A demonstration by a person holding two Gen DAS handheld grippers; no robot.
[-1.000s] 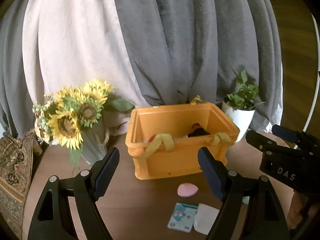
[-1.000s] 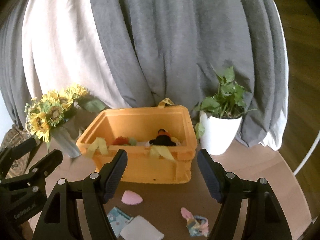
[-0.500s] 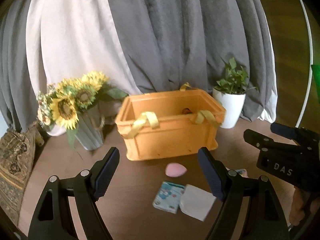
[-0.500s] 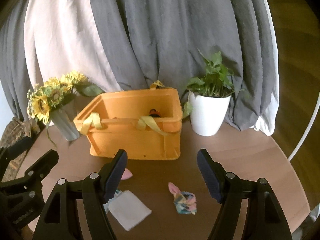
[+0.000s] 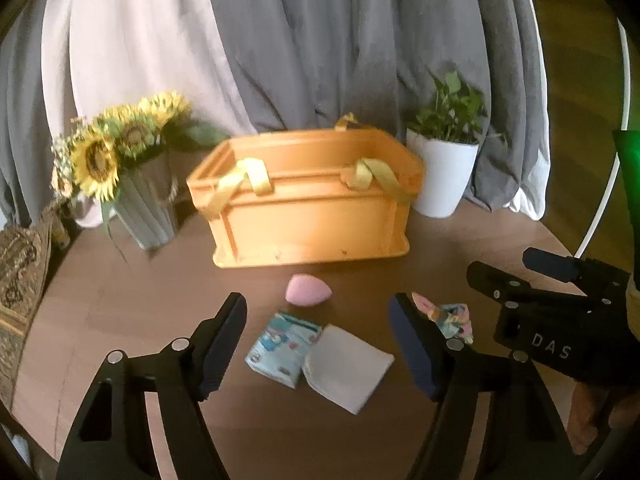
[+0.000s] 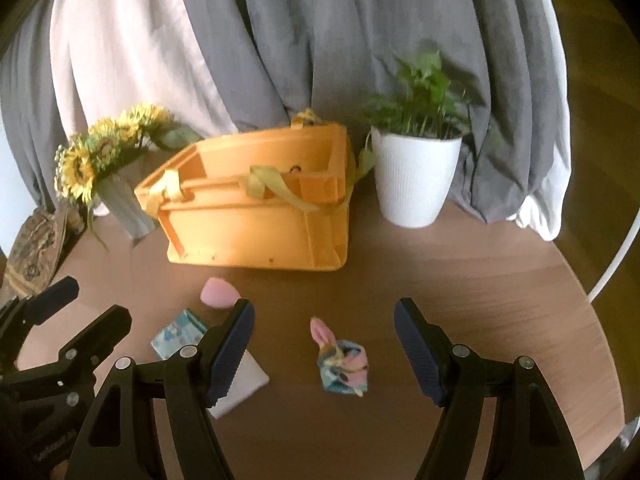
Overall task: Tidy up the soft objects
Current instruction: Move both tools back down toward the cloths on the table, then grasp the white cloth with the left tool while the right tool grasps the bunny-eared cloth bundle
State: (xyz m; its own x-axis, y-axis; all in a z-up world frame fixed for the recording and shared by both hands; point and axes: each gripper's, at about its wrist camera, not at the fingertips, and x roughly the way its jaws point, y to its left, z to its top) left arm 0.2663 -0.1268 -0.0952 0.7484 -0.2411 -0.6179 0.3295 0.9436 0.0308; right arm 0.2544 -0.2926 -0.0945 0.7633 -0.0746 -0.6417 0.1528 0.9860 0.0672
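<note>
An orange crate (image 5: 312,208) with yellow straps stands at the back of the round brown table (image 5: 140,312); it also shows in the right wrist view (image 6: 256,224). In front of it lie a pink sponge (image 5: 307,289), a blue patterned tissue pack (image 5: 282,348), a white folded cloth (image 5: 346,372) and a pastel knotted cloth (image 6: 340,364). My left gripper (image 5: 318,344) is open and empty above the pack and white cloth. My right gripper (image 6: 322,346) is open and empty above the knotted cloth.
A grey vase of sunflowers (image 5: 120,168) stands left of the crate. A white pot with a green plant (image 6: 416,176) stands right of it. Grey and white curtains hang behind. A patterned cushion (image 5: 20,272) lies at the table's left edge.
Both grippers have pulled back from the crate and tilted down toward the table. The crate's contents are no longer visible and the loose items now lie between the fingers.
</note>
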